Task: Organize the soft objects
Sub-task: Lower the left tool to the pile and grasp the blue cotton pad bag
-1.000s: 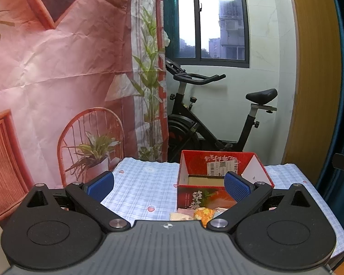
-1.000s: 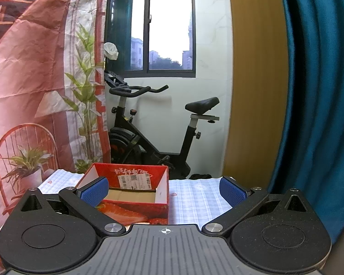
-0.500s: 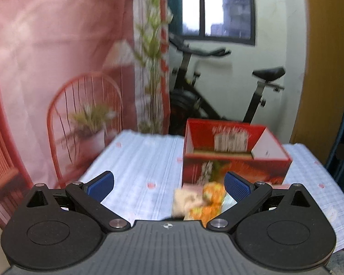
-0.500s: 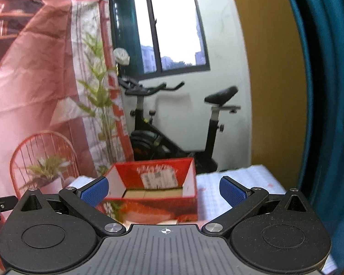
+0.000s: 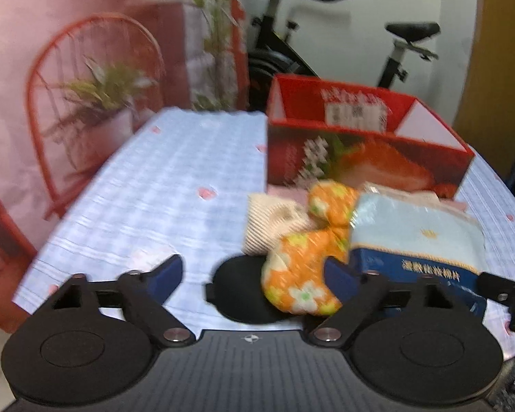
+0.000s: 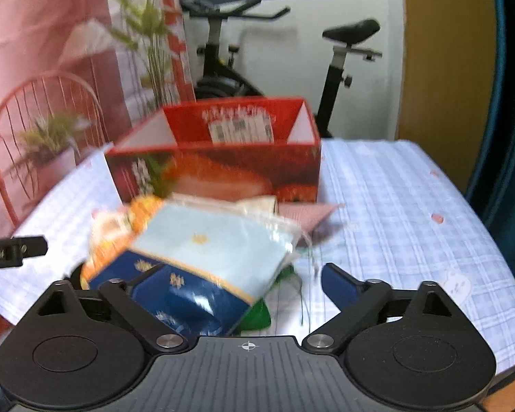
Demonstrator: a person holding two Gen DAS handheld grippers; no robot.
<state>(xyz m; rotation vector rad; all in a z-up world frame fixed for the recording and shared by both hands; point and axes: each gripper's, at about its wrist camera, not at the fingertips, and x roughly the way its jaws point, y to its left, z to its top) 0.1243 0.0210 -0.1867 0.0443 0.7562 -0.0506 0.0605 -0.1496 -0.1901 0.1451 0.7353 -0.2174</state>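
A pile of soft things lies on the blue checked tablecloth (image 5: 161,185) before an open red box (image 5: 360,151). In the left wrist view I see an orange flowered plush (image 5: 305,267), a beige knitted piece (image 5: 271,223), a packaged light-blue towel (image 5: 415,240) and a black round pad (image 5: 237,292). My left gripper (image 5: 254,276) is open, low over the pad and plush. In the right wrist view the towel pack (image 6: 209,254) lies over the pile, with a pink cloth (image 6: 305,214) behind and something green (image 6: 257,316) beneath. My right gripper (image 6: 238,283) is open around the pack's near corner.
The red box (image 6: 223,168) stands open-topped at the table's far middle. An exercise bike (image 6: 278,65) stands behind the table. A printed pink backdrop (image 5: 68,68) hangs on the left, a teal curtain (image 6: 511,103) on the right. The table's right half (image 6: 401,206) holds only the cloth.
Both grippers have tilted down and moved in toward the table. The pile of soft things, barely visible before, now fills the space at the fingertips. Both jaws stay open.
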